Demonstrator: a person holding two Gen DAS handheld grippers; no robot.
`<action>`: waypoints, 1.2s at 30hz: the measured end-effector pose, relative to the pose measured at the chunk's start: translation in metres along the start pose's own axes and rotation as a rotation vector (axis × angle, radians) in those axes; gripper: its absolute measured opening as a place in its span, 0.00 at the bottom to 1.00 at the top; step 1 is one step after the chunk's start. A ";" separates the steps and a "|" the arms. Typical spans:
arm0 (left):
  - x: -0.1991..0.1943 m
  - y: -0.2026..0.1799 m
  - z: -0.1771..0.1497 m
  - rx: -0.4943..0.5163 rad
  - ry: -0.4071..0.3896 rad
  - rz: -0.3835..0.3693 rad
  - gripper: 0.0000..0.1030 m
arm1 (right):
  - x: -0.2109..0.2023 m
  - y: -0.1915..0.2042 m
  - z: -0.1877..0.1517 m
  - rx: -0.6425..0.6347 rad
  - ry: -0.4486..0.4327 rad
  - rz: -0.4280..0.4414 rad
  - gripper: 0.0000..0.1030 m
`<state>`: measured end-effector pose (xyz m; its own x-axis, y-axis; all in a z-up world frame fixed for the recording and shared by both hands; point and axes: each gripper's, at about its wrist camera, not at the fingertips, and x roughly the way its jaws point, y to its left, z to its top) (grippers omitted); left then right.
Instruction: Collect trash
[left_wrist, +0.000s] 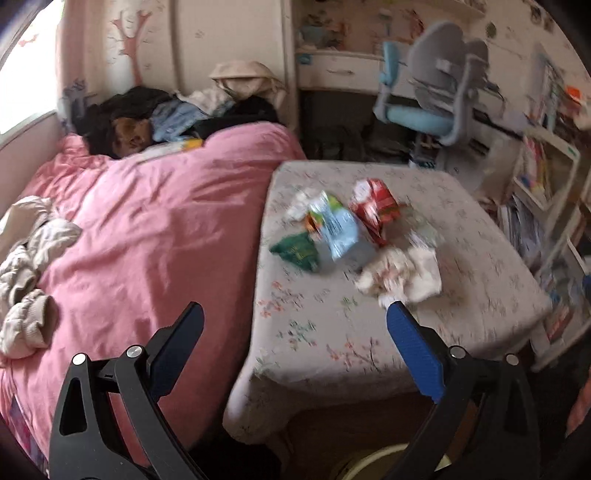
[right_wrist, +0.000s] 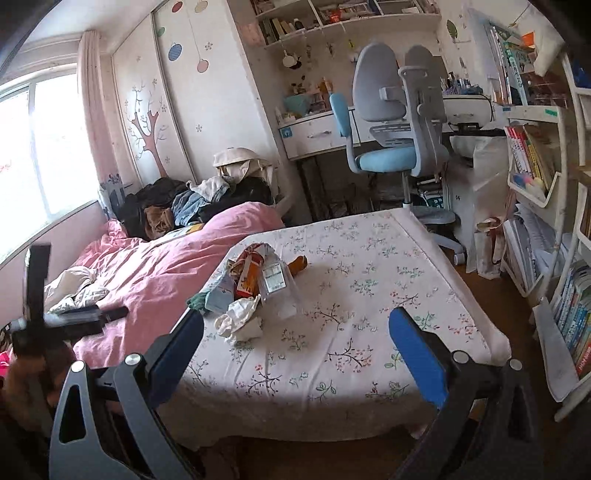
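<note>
A heap of trash lies on the floral sheet (left_wrist: 332, 332) of the bed: a red wrapper (left_wrist: 373, 206), a light-blue packet (left_wrist: 338, 229), a green packet (left_wrist: 297, 251) and crumpled white paper (left_wrist: 402, 275). My left gripper (left_wrist: 295, 317) is open above the sheet's near part, its right fingertip close to the crumpled paper. In the right wrist view the same heap shows as a red-orange wrapper (right_wrist: 249, 273), a clear plastic bag (right_wrist: 277, 288) and crumpled paper (right_wrist: 240, 319). My right gripper (right_wrist: 295, 325) is open, nothing between its fingers. The left gripper (right_wrist: 55, 314) shows at the left.
A pink duvet (left_wrist: 147, 229) covers the bed's left half, with clothes (left_wrist: 33, 273) on it and a clothes pile (right_wrist: 184, 203) at the head. A blue-grey desk chair (right_wrist: 395, 122), desk and bookshelves (right_wrist: 546, 221) stand beyond and right. A pale round rim (left_wrist: 369, 461) sits below the bed's edge.
</note>
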<state>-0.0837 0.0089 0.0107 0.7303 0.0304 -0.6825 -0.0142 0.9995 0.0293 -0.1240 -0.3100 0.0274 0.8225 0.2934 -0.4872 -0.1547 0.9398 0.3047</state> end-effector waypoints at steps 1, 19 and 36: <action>0.004 0.001 -0.001 0.001 0.012 -0.007 0.93 | -0.003 0.001 0.001 0.004 -0.007 -0.004 0.94; 0.072 -0.001 0.049 -0.111 0.077 -0.161 0.93 | 0.041 0.011 -0.001 -0.085 0.132 -0.059 0.94; 0.191 0.027 0.072 -0.039 0.190 0.251 0.93 | 0.135 -0.222 -0.005 0.198 0.382 -0.712 0.93</action>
<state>0.1046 0.0405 -0.0661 0.5596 0.2746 -0.7819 -0.2067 0.9599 0.1892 0.0191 -0.4784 -0.1102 0.4391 -0.2869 -0.8514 0.4608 0.8854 -0.0607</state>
